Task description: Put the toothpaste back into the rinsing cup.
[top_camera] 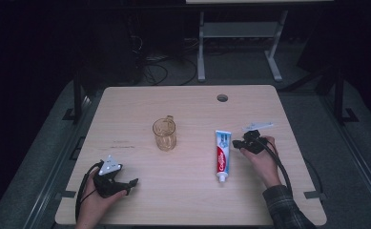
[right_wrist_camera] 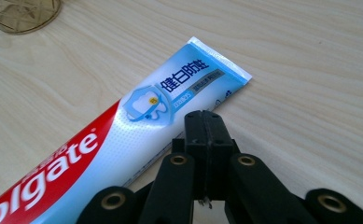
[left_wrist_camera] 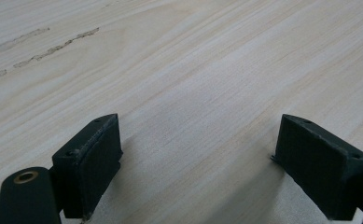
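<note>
- Landmark for everything below: the white, red and blue plastic toothpaste tube (top_camera: 222,155), flat on the pale wooden table (top_camera: 188,205), right of centre.
- Long axis of the tube ran near-to-far across the table in the high view: small white cap (top_camera: 220,179) toward the person, flat crimped end (top_camera: 222,134) away.
- Right gripper (top_camera: 240,143) sat just beside the tube, off its right edge, up near the crimped half.
- Seen along that gripper's own view (right_wrist_camera: 207,126): jaws pressed together, nothing between them, tips pointing at the tube's long edge just short of the crimp (right_wrist_camera: 221,58). Tube (right_wrist_camera: 123,140) ran diagonally there, so crosswise to the pointing direction, which looked handy for a pinch across the width.
- Looked close to touching the tube's edge, couldn't tell for sure.
- Jaws together meant no pinch possible as things stood; probably needed spreading first, or else a sideways nudge was the plan.
- Left gripper (top_camera: 126,183) way off to the tube's left, near the front edge of the table, well apart from it.
- In its own view (left_wrist_camera: 198,158): jaws spread wide, bare wood between them.
- Amber see-through faceted cup with a handle (top_camera: 164,133) stood upright left of the tube, between the two grippers but farther back.
- So clearly the right hand's job: much nearer, already lined up.
</note>
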Tool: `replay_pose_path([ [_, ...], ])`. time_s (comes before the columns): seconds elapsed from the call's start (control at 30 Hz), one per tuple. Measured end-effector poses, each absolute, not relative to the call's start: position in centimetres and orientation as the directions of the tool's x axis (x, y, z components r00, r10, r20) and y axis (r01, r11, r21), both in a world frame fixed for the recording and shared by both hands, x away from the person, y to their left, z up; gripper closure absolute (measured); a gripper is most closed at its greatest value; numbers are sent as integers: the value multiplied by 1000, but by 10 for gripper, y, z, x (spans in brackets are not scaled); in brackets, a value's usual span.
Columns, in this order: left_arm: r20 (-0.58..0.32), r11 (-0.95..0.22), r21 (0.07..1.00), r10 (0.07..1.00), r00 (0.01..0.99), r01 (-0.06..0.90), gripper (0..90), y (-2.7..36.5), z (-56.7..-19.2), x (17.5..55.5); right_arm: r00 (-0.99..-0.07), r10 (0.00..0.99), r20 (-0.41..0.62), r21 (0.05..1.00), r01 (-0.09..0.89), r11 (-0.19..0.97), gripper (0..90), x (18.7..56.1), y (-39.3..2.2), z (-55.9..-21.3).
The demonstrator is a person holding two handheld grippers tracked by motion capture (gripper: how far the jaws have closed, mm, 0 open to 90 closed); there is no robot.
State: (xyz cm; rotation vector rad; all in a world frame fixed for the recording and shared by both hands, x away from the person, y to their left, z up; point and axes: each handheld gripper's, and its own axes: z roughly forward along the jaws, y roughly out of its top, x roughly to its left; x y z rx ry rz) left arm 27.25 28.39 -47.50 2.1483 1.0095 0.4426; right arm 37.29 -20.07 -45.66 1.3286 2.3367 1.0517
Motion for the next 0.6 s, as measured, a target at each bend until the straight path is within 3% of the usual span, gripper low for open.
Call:
replay_pose_path([
  [0.6, 8, -442, 726, 772, 636, 527, 132, 284, -475, 272, -574, 809, 131, 684, 643, 346, 896, 386, -185, -466],
])
